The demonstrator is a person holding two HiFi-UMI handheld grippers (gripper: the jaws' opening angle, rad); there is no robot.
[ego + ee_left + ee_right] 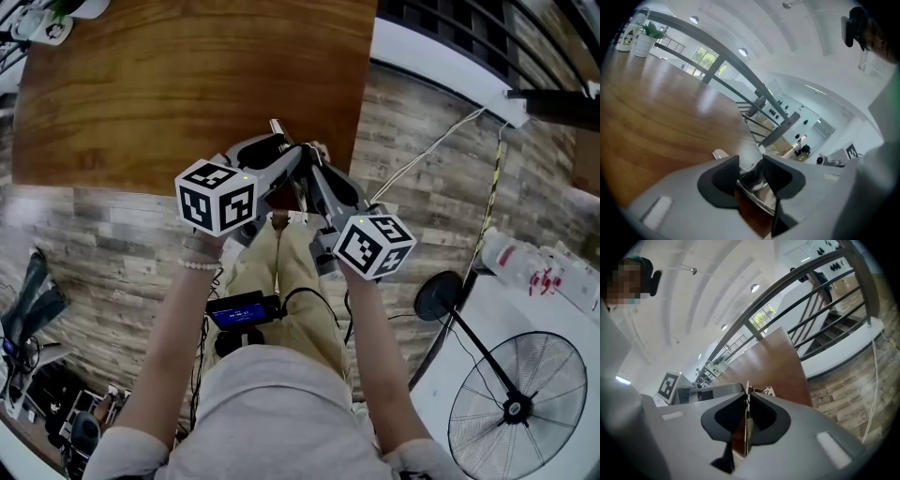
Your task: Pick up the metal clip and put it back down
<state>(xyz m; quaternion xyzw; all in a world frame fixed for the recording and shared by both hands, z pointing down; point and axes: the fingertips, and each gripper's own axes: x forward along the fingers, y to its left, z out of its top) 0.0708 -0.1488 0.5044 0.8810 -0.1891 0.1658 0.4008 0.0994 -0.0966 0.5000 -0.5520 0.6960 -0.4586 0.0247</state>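
Metal clip (755, 186): shiny silver metal. It shows as a curved, glossy band in the left gripper view and as a thin leaf edge-on in the right gripper view.
Clip's place: lifted off the wooden table (187, 75), at its near edge, caught between the two gripper tips.
Left gripper (751, 162): dark pads clamped on the clip from both sides.
Right gripper (747, 399): jaws nearly together, pinching the thin leaf.
Pose: both forearms reach forward, and the grippers converge tip to tip, tilted slightly downward.

wooden table (187, 84); fan (516, 408) at right; potted plant (645, 44) on table's far corner.
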